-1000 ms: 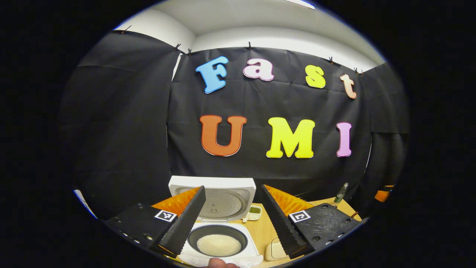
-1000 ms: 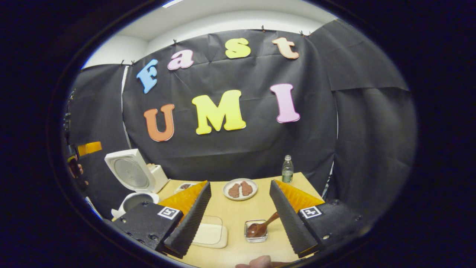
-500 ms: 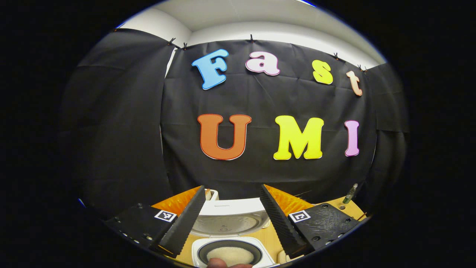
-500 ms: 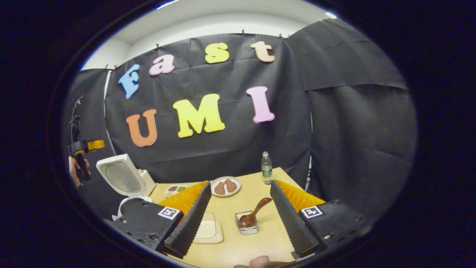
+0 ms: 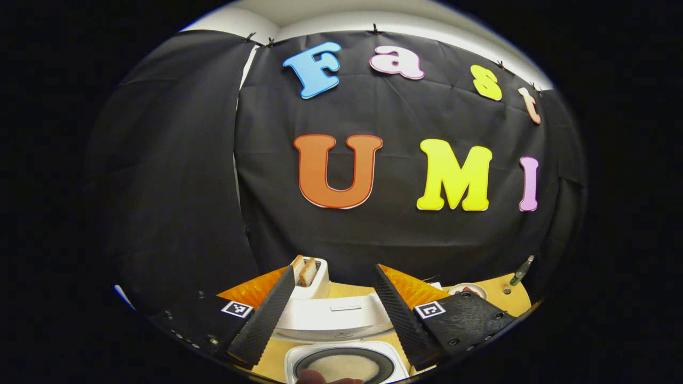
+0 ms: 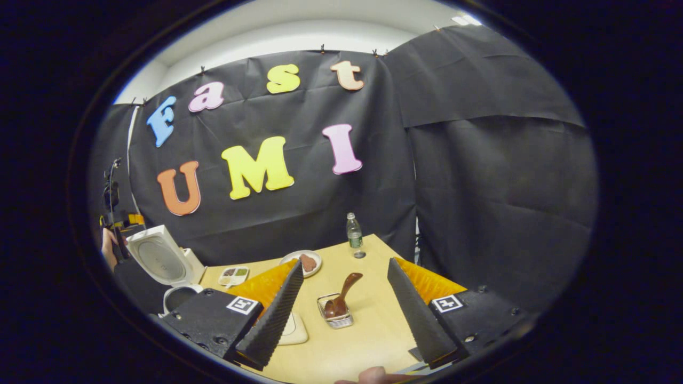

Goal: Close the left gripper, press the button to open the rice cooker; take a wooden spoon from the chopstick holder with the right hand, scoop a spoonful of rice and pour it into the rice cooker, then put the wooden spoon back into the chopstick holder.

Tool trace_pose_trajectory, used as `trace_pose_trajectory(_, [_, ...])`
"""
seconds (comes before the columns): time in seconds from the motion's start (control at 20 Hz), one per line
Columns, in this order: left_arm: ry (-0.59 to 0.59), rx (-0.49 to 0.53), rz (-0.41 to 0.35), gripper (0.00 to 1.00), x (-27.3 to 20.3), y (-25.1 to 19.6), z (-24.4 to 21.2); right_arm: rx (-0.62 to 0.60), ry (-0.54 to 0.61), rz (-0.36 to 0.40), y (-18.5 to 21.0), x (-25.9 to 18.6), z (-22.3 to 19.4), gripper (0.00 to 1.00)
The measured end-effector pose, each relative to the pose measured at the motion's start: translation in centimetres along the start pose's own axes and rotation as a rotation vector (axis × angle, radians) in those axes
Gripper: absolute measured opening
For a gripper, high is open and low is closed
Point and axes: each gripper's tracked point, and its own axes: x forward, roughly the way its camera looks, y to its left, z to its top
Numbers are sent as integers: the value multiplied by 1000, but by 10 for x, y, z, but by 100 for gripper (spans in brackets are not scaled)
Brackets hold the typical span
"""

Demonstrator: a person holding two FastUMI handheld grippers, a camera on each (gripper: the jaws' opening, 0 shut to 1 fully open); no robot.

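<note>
Right gripper (image 6: 341, 312) is wide open and holds nothing; it hangs above the table (image 6: 368, 330), facing the wooden spoon (image 6: 341, 296). That spoon stands tilted in its holder (image 6: 335, 314), a small clear container, bowl end down and handle leaning up and away. Left gripper (image 5: 333, 314) is also wide open and empty, above the rice cooker (image 5: 341, 360).

Step status, judged from the layout: the lid (image 5: 333, 317) stands raised and rice (image 5: 344, 367) lies in the inner pot, so the button step is complete. The spoon sits in its holder with nothing gripping it, so either the pick-up is next or the return is already done; the views cannot settle which.

If the pick-up is next, it calls for lowering the right gripper over the spoon handle and closing both fingers on it.

Count, taking the spoon holder as landmark:
- one wooden spoon, inside it;
- one shallow dish (image 6: 293, 330), just left;
- one plate (image 6: 302, 262) and one bottle (image 6: 352, 234), behind;
- one rice cooker, far left.
</note>
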Motion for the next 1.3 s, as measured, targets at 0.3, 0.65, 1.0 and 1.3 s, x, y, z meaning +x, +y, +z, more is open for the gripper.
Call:
trace_pose_trajectory(0.3, [87, -32, -10, 96, 14, 0, -16, -9, 25, 16, 6, 6, -7, 100])
trace_pose_trajectory(0.65, [197, -49, -17, 97, -21, -7, -34, -9, 56, 86, 21, 18, -16, 100])
trace_pose_trajectory(1.0, [384, -145, -105, 96, -104, -28, -99, 12, 113, 193, 41, 17, -35, 99])
trace_pose_trajectory(1.3, [502, -183, -116, 97, -154, -39, -169, -59, 141, 261, 59, 4, -48, 100])
